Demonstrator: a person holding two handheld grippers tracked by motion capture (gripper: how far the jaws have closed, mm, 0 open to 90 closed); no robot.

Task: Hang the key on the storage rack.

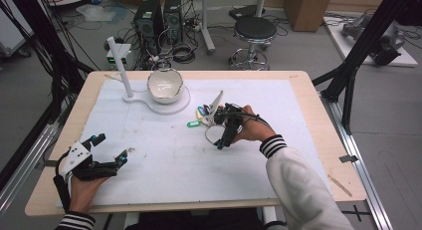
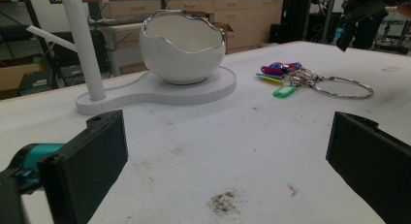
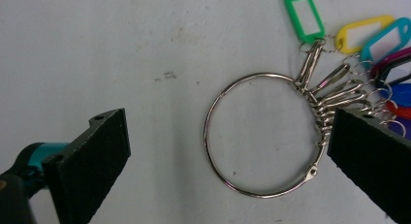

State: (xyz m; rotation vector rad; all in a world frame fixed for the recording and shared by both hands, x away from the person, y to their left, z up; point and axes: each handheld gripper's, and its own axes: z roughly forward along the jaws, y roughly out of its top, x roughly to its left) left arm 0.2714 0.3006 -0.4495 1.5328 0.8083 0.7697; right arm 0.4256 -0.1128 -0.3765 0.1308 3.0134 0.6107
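Observation:
A large metal key ring (image 3: 207, 132) lies flat on the white mat, with several coloured tags (image 3: 361, 37) clipped to one side, a green tag (image 3: 304, 13) outermost. My right gripper (image 3: 228, 146) hangs open just above it, pointing down, one jaw on each side of the ring (image 1: 211, 136). In the high view the right gripper (image 1: 222, 143) is right of the table's centre. My left gripper (image 1: 110, 149) rests open and empty near the front left corner. From the left gripper (image 2: 228, 146) the ring (image 2: 341, 87) and tags (image 2: 278, 71) lie far ahead to the right.
A white egg-shaped bowl (image 1: 165, 84) with a jagged silver rim sits on a white stand (image 1: 174, 108) with an upright post (image 1: 121, 65) at the back left. The mat (image 1: 164, 165) has small dirt marks. A stool (image 1: 255, 28) and computers stand beyond the table.

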